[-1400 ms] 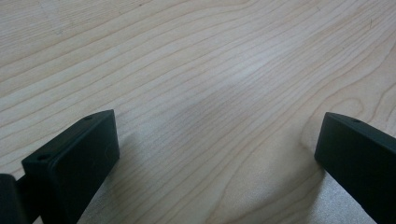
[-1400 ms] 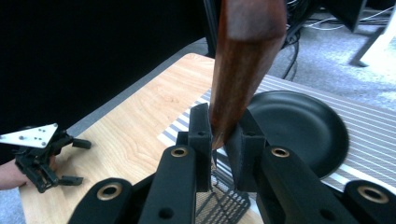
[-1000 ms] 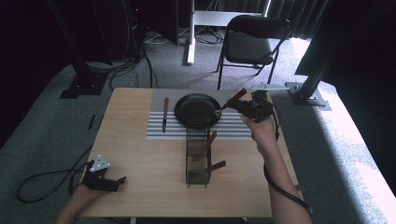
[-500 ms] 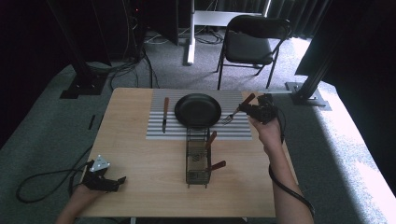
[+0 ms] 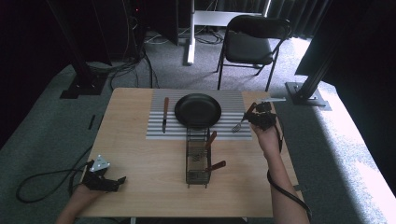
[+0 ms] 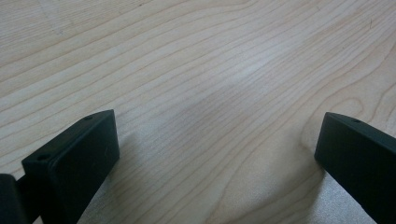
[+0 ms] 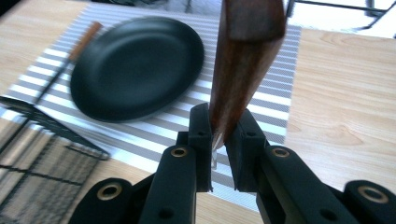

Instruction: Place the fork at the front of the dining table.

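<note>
Wire caddy [image 5: 197, 156] stands upright on the wooden table [image 5: 140, 158], just at 6 o'clock of the striped placemat [image 5: 154, 128]. It holds two wooden-handled utensils [image 5: 211, 139], handles leaning out toward 2–3 o'clock; which kind they are cannot be told, as the working ends are lost behind the mesh. A corner of the caddy [image 7: 42, 135] also appears in the right gripper view, blurred.

Black plate [image 5: 198, 110] sits on the placemat centre, nothing in it. Knife [image 5: 165, 114] with a wooden handle lies on the mat at 9 o'clock of the plate, just beside it, not touching.

Right gripper [image 5: 258, 115], at 3 o'clock of the plate over the mat's right edge: jaws closed narrow on a fork [image 5: 243, 118], clamping its wooden handle [image 7: 245, 60]; tines point down toward the mat's 7 o'clock side. Contact with the mat is possible, but the high view is too coarse to confirm.

Left gripper [image 5: 103, 179] rests at the table's near left corner, well apart from everything; jaws wide, bare wood between them [image 6: 215, 121].

No brand, label or legible writing seen anywhere.
</note>
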The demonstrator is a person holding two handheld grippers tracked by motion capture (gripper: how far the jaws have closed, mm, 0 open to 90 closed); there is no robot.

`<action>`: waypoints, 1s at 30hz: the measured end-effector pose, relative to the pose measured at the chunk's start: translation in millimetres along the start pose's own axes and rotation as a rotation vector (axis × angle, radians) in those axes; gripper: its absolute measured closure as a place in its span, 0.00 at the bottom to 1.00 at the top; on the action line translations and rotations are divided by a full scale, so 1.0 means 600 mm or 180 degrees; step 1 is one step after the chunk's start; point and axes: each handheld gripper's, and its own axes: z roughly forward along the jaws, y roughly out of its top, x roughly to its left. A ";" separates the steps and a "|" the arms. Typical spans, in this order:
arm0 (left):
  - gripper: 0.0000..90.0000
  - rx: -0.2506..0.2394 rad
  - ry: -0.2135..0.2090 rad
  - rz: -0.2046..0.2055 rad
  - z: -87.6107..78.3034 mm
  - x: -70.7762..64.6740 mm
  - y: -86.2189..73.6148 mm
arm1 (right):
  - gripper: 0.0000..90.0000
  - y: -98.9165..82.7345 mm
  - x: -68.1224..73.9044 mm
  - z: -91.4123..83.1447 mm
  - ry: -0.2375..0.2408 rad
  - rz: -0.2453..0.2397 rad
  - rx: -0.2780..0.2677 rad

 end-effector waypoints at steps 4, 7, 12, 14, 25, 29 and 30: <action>0.00 0.0000 0.0000 0.0000 0.000 0.000 0.000 | 0.90 -0.003 0.006 0.020 -0.0086 -0.0027 0.0107; 0.00 0.0000 0.0000 0.0000 0.000 0.000 0.000 | 0.90 0.000 0.015 0.036 -0.0192 -0.0089 0.0202; 0.00 0.0000 -0.0001 0.0000 0.000 0.000 0.000 | 0.90 0.013 0.024 0.050 -0.0265 -0.0102 0.0221; 0.00 -0.0001 0.0000 0.0000 0.000 0.000 0.000 | 0.90 0.020 0.025 0.059 -0.0291 -0.0074 0.0209; 0.00 -0.0001 0.0000 0.0000 0.000 0.000 0.000 | 0.90 0.072 0.010 0.124 -0.0323 0.0107 0.0350; 0.00 0.0000 0.0000 -0.0001 0.000 0.000 0.000 | 0.89 0.088 0.012 0.154 -0.0379 0.0108 0.0453; 0.00 0.0000 0.0000 0.0001 0.000 0.000 0.000 | 0.89 0.092 0.013 0.164 -0.0395 0.0113 0.0481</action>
